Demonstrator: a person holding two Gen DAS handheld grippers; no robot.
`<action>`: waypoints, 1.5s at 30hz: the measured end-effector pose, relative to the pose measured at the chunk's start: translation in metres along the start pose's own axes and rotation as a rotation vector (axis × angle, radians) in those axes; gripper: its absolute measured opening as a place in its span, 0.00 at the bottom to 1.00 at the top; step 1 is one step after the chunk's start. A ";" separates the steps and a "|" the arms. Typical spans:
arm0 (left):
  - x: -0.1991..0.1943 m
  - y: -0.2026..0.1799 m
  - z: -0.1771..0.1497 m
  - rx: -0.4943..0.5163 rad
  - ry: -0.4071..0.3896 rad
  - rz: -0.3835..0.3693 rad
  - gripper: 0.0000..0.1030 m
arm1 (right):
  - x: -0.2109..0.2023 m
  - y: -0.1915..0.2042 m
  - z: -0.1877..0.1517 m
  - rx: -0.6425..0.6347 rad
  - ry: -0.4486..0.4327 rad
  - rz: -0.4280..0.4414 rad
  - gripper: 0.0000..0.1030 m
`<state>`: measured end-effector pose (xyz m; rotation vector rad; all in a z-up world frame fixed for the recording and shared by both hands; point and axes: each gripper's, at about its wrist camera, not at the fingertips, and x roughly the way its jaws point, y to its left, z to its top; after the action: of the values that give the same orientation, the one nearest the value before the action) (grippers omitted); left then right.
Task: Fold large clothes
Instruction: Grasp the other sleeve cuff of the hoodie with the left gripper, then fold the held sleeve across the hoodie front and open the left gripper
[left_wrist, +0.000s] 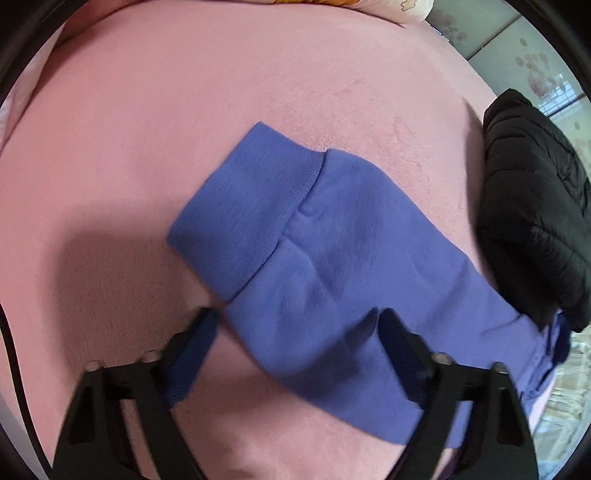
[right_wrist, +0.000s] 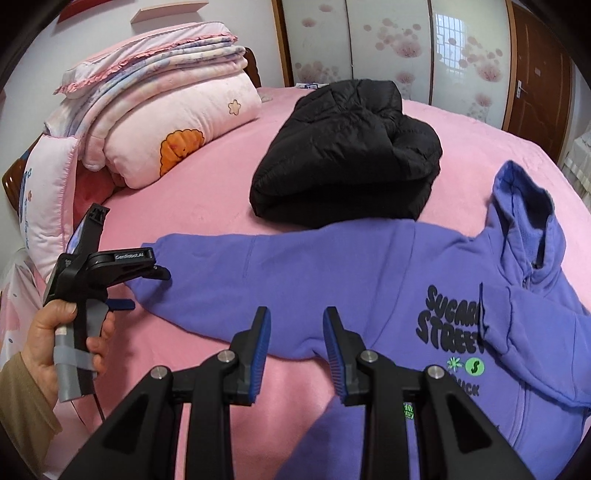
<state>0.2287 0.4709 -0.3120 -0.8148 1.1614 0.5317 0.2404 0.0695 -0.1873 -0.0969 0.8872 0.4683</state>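
A purple zip hoodie (right_wrist: 369, 288) with black "SUGAR STREET" lettering lies flat on the pink bed (right_wrist: 207, 192), hood to the right and one sleeve stretched out to the left. In the left wrist view that sleeve (left_wrist: 332, 251) runs diagonally, with its ribbed cuff (left_wrist: 243, 206) at the upper left. My left gripper (left_wrist: 295, 314) points down over the sleeve just behind the cuff; its jaws stand wide and straddle the fabric without pressing it. A hand holds this left gripper (right_wrist: 144, 290) at the cuff end. My right gripper (right_wrist: 295, 314) hovers over the hoodie's underarm edge, jaws parted, nothing between them.
A folded black puffer jacket (right_wrist: 343, 155) lies just behind the hoodie, touching the sleeve (left_wrist: 532, 221). Stacked pink quilts and pillows (right_wrist: 166, 122) sit at the head of the bed on the left. Flowered wardrobe doors (right_wrist: 388, 48) and a brown door (right_wrist: 535, 66) stand behind.
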 end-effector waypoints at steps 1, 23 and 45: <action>0.000 -0.003 -0.001 0.011 -0.008 0.008 0.53 | 0.000 -0.002 -0.002 0.002 0.002 -0.003 0.29; -0.160 -0.185 -0.149 0.478 -0.350 -0.299 0.13 | -0.075 -0.119 -0.047 0.165 -0.070 -0.097 0.29; -0.063 -0.282 -0.312 0.789 -0.073 -0.360 0.69 | -0.084 -0.242 -0.112 0.380 -0.002 -0.132 0.29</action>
<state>0.2334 0.0538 -0.2263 -0.2951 1.0061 -0.2023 0.2182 -0.2072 -0.2206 0.1915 0.9476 0.1712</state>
